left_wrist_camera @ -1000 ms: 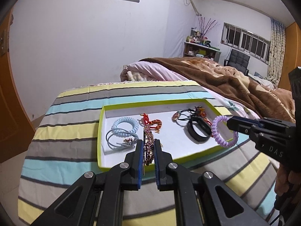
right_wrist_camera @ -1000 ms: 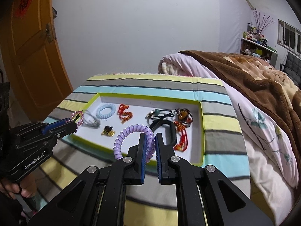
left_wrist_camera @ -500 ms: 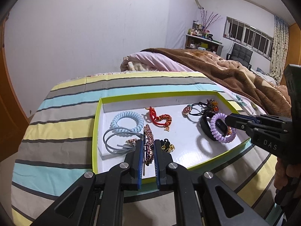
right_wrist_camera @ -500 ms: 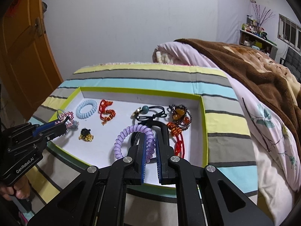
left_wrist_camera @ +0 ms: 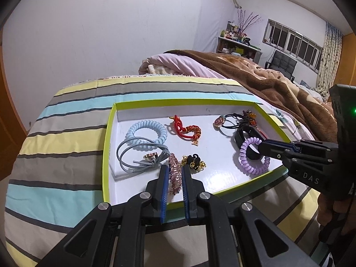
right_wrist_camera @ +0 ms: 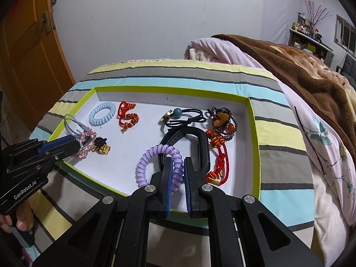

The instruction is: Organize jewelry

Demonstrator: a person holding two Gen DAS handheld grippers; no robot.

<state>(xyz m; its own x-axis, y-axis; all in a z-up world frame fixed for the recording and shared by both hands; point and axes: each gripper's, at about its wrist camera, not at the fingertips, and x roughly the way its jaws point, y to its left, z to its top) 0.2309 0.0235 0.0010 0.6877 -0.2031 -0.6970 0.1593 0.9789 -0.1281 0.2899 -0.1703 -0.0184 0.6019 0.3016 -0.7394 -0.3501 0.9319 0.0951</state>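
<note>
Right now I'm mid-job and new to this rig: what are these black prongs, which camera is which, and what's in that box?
There is no robot arm. A person holds a two-finger tool in each hand, and each tool has a camera that looks forward along its fingers.

In the left wrist view, the left gripper pinches a pink beaded bracelet. The right gripper comes in from the right side of that view.

In the right wrist view, the right gripper pinches a purple coil hair tie.

Both are over a white tray with a green rim, on a striped cloth. In the tray lie a light blue coil tie, a red knotted cord, a black band and other small pieces.
</note>
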